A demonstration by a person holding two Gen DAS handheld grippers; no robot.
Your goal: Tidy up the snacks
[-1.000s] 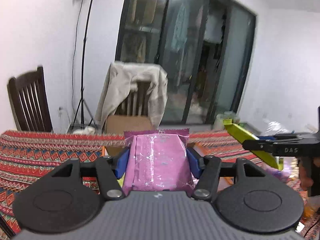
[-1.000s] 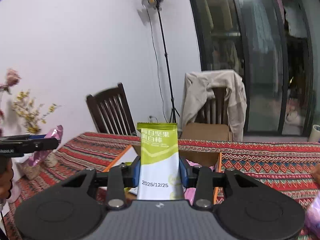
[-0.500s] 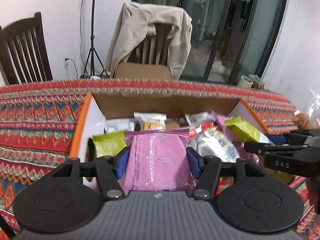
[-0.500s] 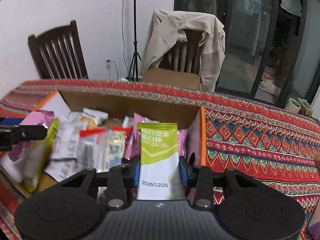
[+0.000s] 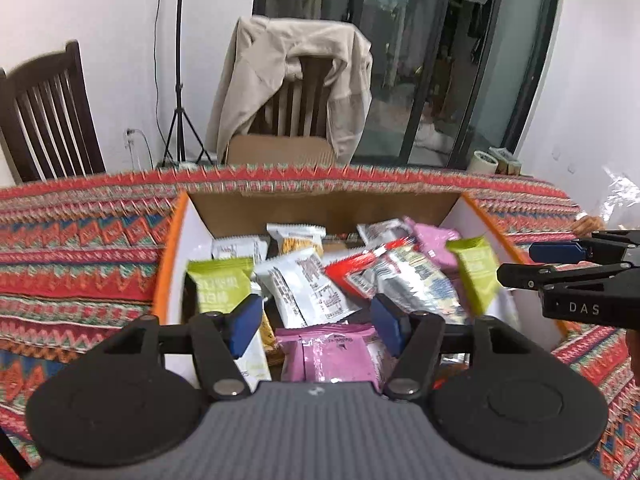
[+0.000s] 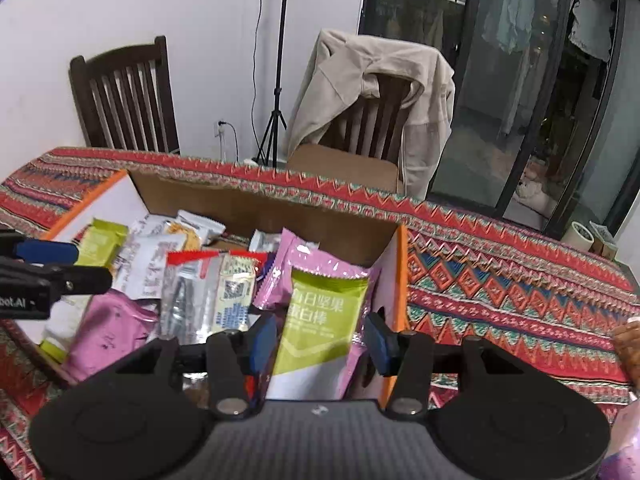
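Note:
An open cardboard box (image 5: pixel 320 208) with orange-edged flaps sits on the patterned tablecloth and holds several snack packets. My left gripper (image 5: pixel 316 320) is open above the box's near side; the pink packet (image 5: pixel 332 356) lies loose below its blue pads. My right gripper (image 6: pixel 320 336) is open over the box's right end (image 6: pixel 396 272); the green packet (image 6: pixel 320 320) stands between its pads, clear of both. The right gripper also shows at the right of the left wrist view (image 5: pixel 560 264), and the left gripper at the left of the right wrist view (image 6: pixel 48 264).
The tablecloth (image 6: pixel 500 292) spreads around the box. A chair draped with a beige jacket (image 5: pixel 296 80) stands behind the table, a dark wooden chair (image 6: pixel 124 96) to its left, and a light stand (image 5: pixel 178 80) by the wall. Glass doors lie beyond.
Both grippers tipped down over the box and opened. The pink packet dropped from the left gripper and the green packet came free of the right one.

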